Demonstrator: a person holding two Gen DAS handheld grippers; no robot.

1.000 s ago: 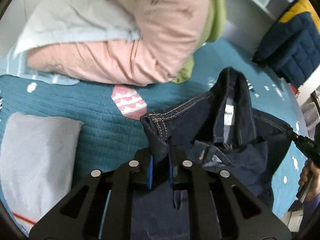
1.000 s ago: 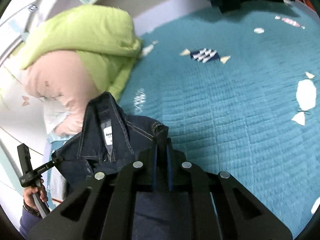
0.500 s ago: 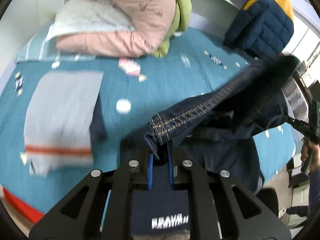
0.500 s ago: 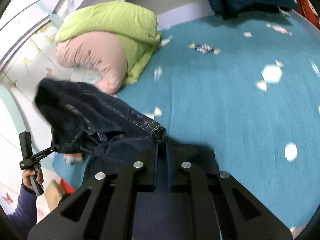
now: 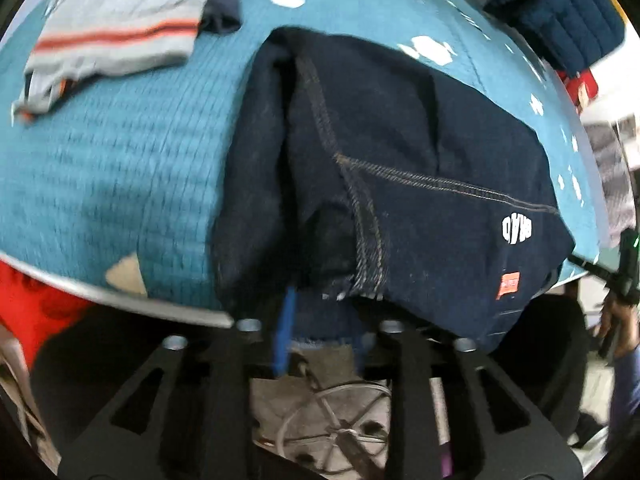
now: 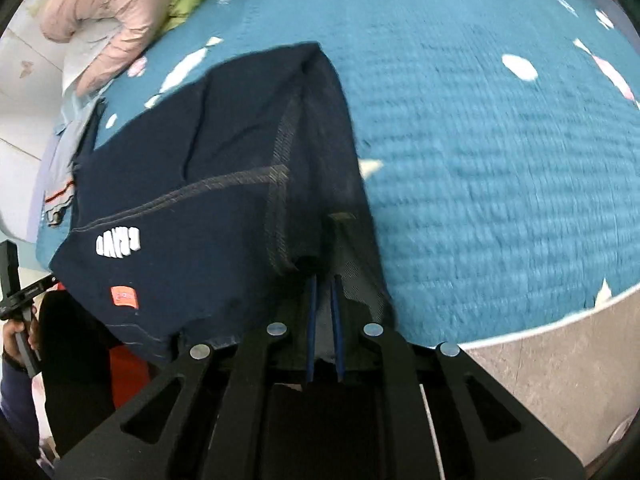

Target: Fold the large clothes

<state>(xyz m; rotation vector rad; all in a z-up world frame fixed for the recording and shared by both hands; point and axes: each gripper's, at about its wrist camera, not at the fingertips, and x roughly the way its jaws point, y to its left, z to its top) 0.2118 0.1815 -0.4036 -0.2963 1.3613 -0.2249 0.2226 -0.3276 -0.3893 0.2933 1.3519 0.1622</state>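
A dark navy denim garment (image 5: 400, 152) with tan stitching, white lettering and an orange tag lies spread on the teal quilted bed (image 5: 100, 152), its near hem hanging over the bed's front edge. My left gripper (image 5: 320, 312) is shut on the near hem at its left side. In the right wrist view the same denim garment (image 6: 208, 184) lies flat, and my right gripper (image 6: 324, 292) is shut on its near right corner at the bed edge (image 6: 520, 332).
A folded grey garment with an orange stripe (image 5: 116, 28) lies at the back left of the bed. Pink and green bedding (image 6: 120, 8) is piled at the head. A navy puffer jacket (image 5: 560, 20) sits at the far right. The floor (image 6: 540, 380) lies below the edge.
Both grippers have swung the denim garment down from the air and pulled it toward the bed's front edge. It now lies flat on the quilt, back side up.
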